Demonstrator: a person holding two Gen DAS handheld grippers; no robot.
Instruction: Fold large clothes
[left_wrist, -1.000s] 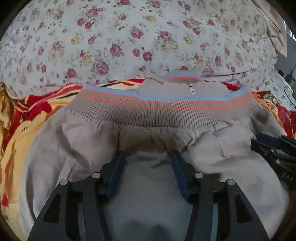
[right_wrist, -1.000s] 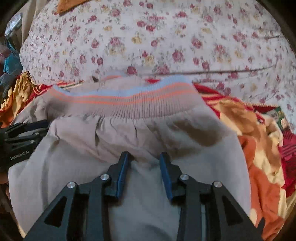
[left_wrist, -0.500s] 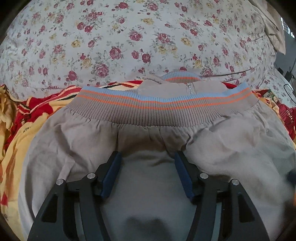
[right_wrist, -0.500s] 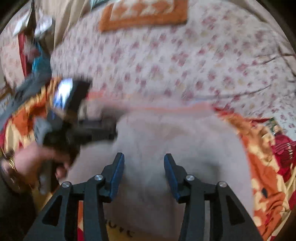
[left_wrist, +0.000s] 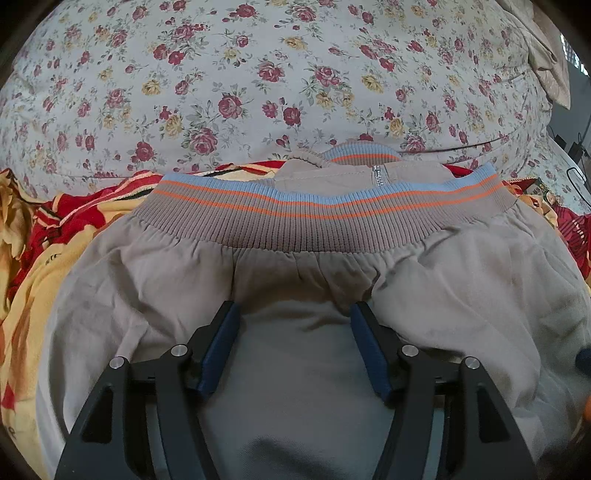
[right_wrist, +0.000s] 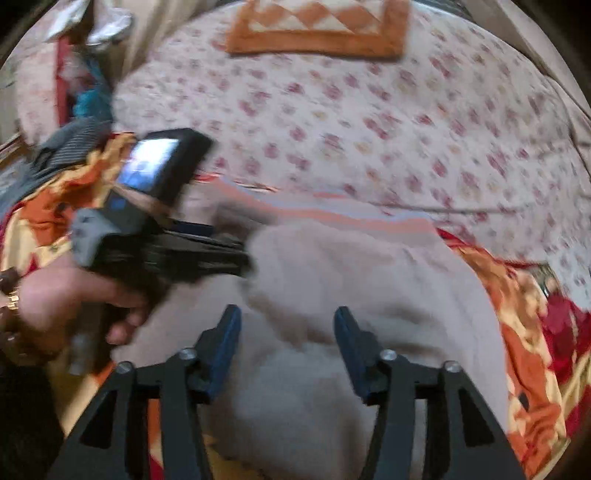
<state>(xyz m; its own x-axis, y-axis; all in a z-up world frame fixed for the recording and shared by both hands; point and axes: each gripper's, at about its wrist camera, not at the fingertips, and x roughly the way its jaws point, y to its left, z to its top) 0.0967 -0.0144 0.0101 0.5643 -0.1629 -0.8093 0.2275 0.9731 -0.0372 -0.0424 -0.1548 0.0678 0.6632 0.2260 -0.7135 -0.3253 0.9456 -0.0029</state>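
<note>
jacket (left_wrist: 295, 280) flat on blanket (left_wrist: 44, 258), ribbed hem at far edge, collar past it, floral sheet (left_wrist: 295, 74) beyond, blanket out both sides, left gripper (left_wrist: 295, 314) over near cloth, right gripper (right_wrist: 286, 317) at right, mat (right_wrist: 317, 33) far

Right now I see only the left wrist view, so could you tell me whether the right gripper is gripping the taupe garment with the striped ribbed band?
Observer: No, the right gripper is over the taupe garment with its jaws opening and nothing pinched between them.
Operator: What lies farther up the floral bedsheet?
Observer: An orange and cream patterned mat lies at its far end.
Operator: Who holds my left gripper?
Observer: A hand grips it at the garment's left edge.
</note>
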